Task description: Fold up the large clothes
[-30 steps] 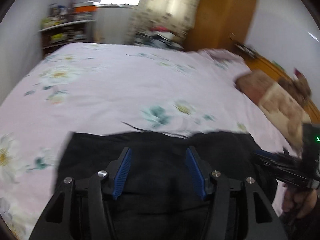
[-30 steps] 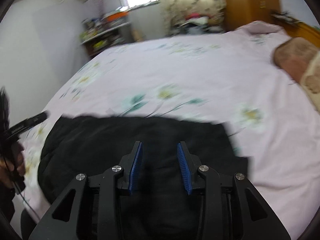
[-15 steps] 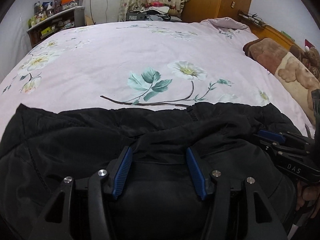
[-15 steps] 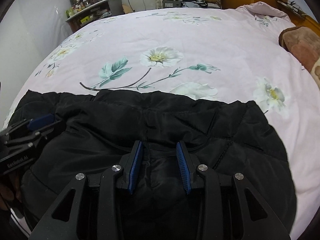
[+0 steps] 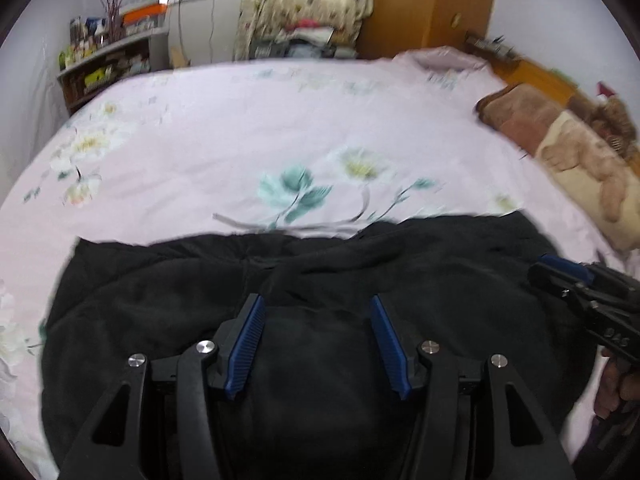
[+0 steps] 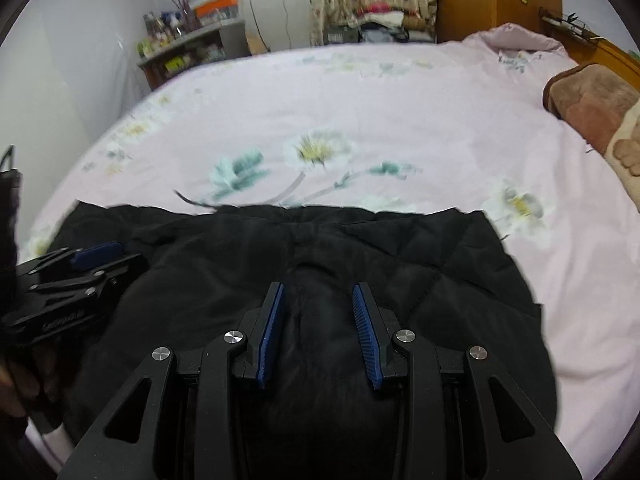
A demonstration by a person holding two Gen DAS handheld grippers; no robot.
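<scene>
Pink floral bedding [image 5: 240,140] is carrying a black padded jacket [image 5: 440,280] at its near edge. Nearest, the left gripper [image 5: 316,336] is clamping a thick jacket bulge, jaws spread wide; the right gripper [image 6: 318,328] is pinching another fold (jaws narrower). Beyond the jacket, a brown blanket [image 6: 592,112] is lying.

Both wrist views are motion-blurred. The near part of the black jacket [image 5: 168,304] is hidden behind the left gripper [image 5: 316,340] and cut off by the bottom edge. Whether its pads [image 5: 244,344] press the fabric cannot be told; likewise for the right gripper [image 6: 318,332]. The shelf [image 5: 108,64] contents are too small to identify.
</scene>
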